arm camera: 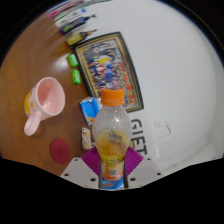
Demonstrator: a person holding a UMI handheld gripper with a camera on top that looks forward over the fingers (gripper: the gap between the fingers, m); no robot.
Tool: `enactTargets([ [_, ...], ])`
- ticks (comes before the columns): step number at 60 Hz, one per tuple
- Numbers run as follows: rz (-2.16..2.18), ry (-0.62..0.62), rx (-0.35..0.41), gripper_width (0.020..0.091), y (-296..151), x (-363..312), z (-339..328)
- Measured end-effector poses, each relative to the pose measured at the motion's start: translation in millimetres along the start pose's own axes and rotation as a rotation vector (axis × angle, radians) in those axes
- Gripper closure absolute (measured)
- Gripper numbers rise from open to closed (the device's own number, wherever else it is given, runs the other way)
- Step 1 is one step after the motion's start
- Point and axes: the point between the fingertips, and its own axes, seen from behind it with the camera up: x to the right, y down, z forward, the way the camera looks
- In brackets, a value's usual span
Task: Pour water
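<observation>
A clear plastic bottle (111, 135) with an orange cap, orange liquid in its lower part and a blue and orange label stands upright between my fingers. My gripper (111, 166) is shut on the bottle: both purple pads (92, 160) press on its lower body. A pink mug (45, 100) with its handle toward me sits on the white table (170, 70), to the left of the bottle and beyond the fingers.
A framed picture (112, 66) lies flat on the table beyond the bottle. Small green items (73, 62) and several pens or markers (72, 20) lie further back. A dark pink disc (60, 151) sits by the left finger. A blue packet (89, 108) lies behind the bottle.
</observation>
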Motion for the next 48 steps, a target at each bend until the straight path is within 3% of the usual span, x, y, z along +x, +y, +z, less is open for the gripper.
enactTargets([
  [23,-0.67,0.066,0.012,0.0829,-45.0,-30.8,38.0],
  [35,-0.597,0.025,0.015,0.0831,-45.1,-27.2,35.1],
  [48,-0.095,-0.052,0.013,0.0829,-45.1,-0.3,21.0],
])
